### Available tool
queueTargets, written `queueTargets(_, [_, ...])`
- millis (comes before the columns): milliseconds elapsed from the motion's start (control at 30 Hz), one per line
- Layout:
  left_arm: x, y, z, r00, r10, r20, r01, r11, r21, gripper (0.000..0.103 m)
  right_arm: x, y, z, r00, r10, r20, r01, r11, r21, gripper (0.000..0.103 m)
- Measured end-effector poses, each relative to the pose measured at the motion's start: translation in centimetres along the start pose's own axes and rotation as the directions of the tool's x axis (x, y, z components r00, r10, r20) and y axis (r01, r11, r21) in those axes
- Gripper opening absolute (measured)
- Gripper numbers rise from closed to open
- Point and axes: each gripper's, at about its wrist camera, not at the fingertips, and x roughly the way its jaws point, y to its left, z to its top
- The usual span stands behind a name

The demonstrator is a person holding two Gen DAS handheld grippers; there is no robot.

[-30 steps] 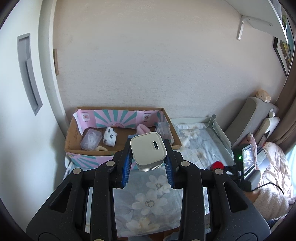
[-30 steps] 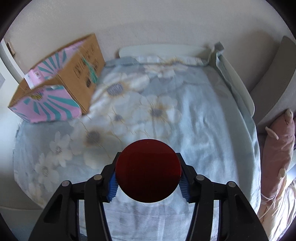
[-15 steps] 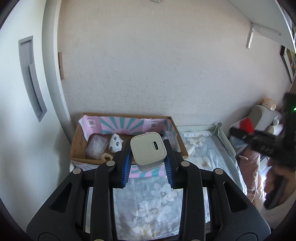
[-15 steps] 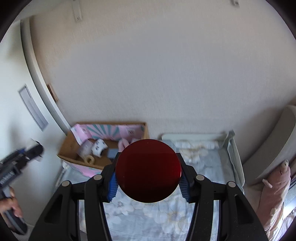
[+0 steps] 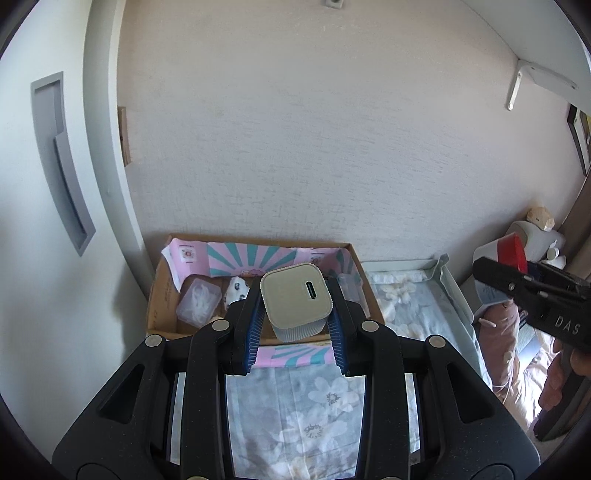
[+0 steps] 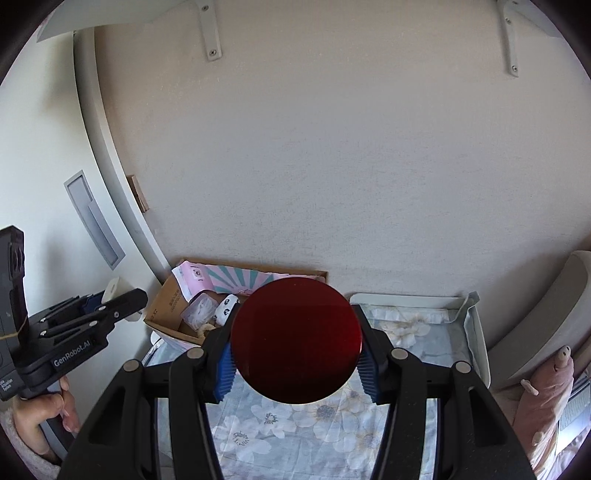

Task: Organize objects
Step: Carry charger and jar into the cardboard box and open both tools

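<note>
Floral bedsheet (image 5: 295, 406) below, cardboard box (image 5: 162, 291) at the wall beyond. Left gripper (image 5: 295, 325) clamped on white charger (image 5: 295, 302), held above the box's near edge. Right gripper (image 6: 297, 354) clamped on red disc (image 6: 297, 339), over the sheet.

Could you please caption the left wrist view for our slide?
Left gripper clamps a white USB-C charger before the cardboard box.

Count of what's in the room

Two claws, the left claw (image 5: 295, 321) and the right claw (image 6: 297, 356); one white USB charger (image 5: 295, 299); one red round lid (image 6: 295, 338); one cardboard box (image 5: 162, 291) holding one clear plastic case (image 5: 197, 301) and one panda-print item (image 5: 238, 290); two wall brackets (image 6: 211, 35).
</note>
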Motion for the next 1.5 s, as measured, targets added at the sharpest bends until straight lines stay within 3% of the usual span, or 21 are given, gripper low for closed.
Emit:
queueTargets(233, [3.3,2.8,3.0,0.998,-0.01,-0.057,0.011,1.0,0.008,0.029,3.3,1.2,1.7,1.0,0.002,-0.018,-0.002,1.0,-0.013,0.05])
queueTargets(500, [11.4,6.7,6.1,0.984,-0.029,-0.175,0.031,0.999,0.01,0.029,10.7,3.2,3.2,0.993,-0.003,-0.116,-0.008,0.995,-0.101,0.05])
queueTargets(667, [17.3,8.4,5.5,0.958,-0.031,-0.287,0.036,0.999,0.013,0.029,16.9,4.1,2.3,0.976,0.046,-0.213,-0.07,0.992,-0.103,0.05])
queueTargets(900, [22.7,9.3,3.1,0.913,-0.022,-0.408,0.043,0.998,0.043,0.029,23.5,5.8,0.0,0.931,0.133,-0.341,-0.177,0.979,-0.102,0.05])
queueTargets(1100, [23.9,9.3,3.1,0.902,-0.017,-0.431,0.05,0.997,0.066,0.029,25.7,6.6,-1.4,0.903,0.169,-0.396,-0.216,0.973,-0.076,0.05])
queueTargets(1233, [23.6,9.2,3.9,0.912,-0.027,-0.409,0.056,0.997,0.06,0.03,26.0,7.3,-1.3,0.902,0.182,-0.391,-0.231,0.969,-0.083,0.051])
queueTargets(1267, [23.5,9.2,4.2,0.913,-0.022,-0.407,0.05,0.997,0.059,0.037,26.0,7.5,-1.3,0.904,0.181,-0.388,-0.233,0.968,-0.093,0.051])
queueTargets(1333, [23.6,9.1,4.7,0.914,0.001,-0.405,0.03,0.997,0.069,0.087,26.2,7.9,-1.1,0.905,0.179,-0.386,-0.239,0.965,-0.111,0.055])
queueTargets(1367, [23.6,9.1,4.9,0.919,0.006,-0.395,0.025,0.997,0.071,0.101,26.0,7.9,-1.1,0.909,0.196,-0.368,-0.249,0.963,-0.104,0.058])
queueTargets(1400, [23.7,9.2,5.1,0.923,-0.01,-0.384,0.037,0.997,0.065,0.103,25.8,7.8,-1.1,0.912,0.208,-0.352,-0.256,0.962,-0.095,0.07])
queueTargets(1433, [23.9,9.2,5.3,0.922,-0.025,-0.386,0.051,0.997,0.057,0.103,25.6,7.7,-1.1,0.911,0.221,-0.347,-0.264,0.961,-0.08,0.093])
queueTargets(1467, [24.1,9.2,5.4,0.922,-0.031,-0.386,0.056,0.997,0.052,0.103,25.5,7.6,-1.2,0.912,0.219,-0.347,-0.26,0.963,-0.075,0.103])
queueTargets(1500, [24.1,9.1,5.3,0.923,-0.025,-0.384,0.051,0.997,0.057,0.103,25.3,7.5,-1.3,0.922,0.208,-0.326,-0.247,0.966,-0.083,0.103])
